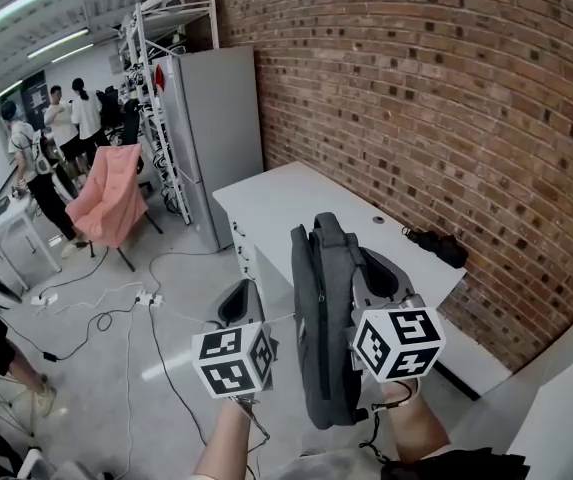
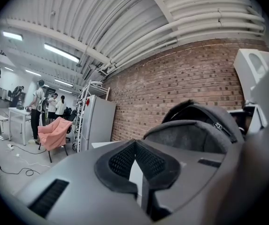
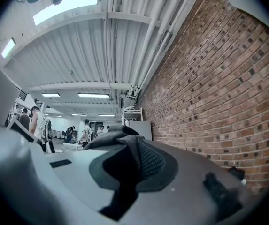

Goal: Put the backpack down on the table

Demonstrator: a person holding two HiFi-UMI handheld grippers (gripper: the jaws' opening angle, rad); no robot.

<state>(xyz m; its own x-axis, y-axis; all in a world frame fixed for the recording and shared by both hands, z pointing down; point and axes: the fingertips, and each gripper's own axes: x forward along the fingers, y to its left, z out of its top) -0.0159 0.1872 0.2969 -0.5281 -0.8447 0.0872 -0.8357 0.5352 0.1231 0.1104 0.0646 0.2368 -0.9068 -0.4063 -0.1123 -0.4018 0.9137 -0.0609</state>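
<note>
The grey backpack (image 1: 321, 338) hangs upright in the air, just short of the near end of the white table (image 1: 286, 203). My right gripper (image 1: 378, 286) is at its upper right side, shut on a fold of its dark fabric (image 3: 118, 137), which fills the space between the pads (image 3: 154, 165). My left gripper (image 1: 240, 303) floats to the left of the backpack, apart from it. Its jaws meet at the tips (image 2: 135, 146) with nothing held. The backpack's rounded top (image 2: 195, 135) shows to the right of them.
A brick wall (image 1: 436, 98) runs along the table's far side. A small black object (image 1: 438, 246) lies on the table by the wall. A grey fridge (image 1: 216, 128), a metal rack, a pink chair (image 1: 111, 193), floor cables (image 1: 116, 308) and several people stand to the left.
</note>
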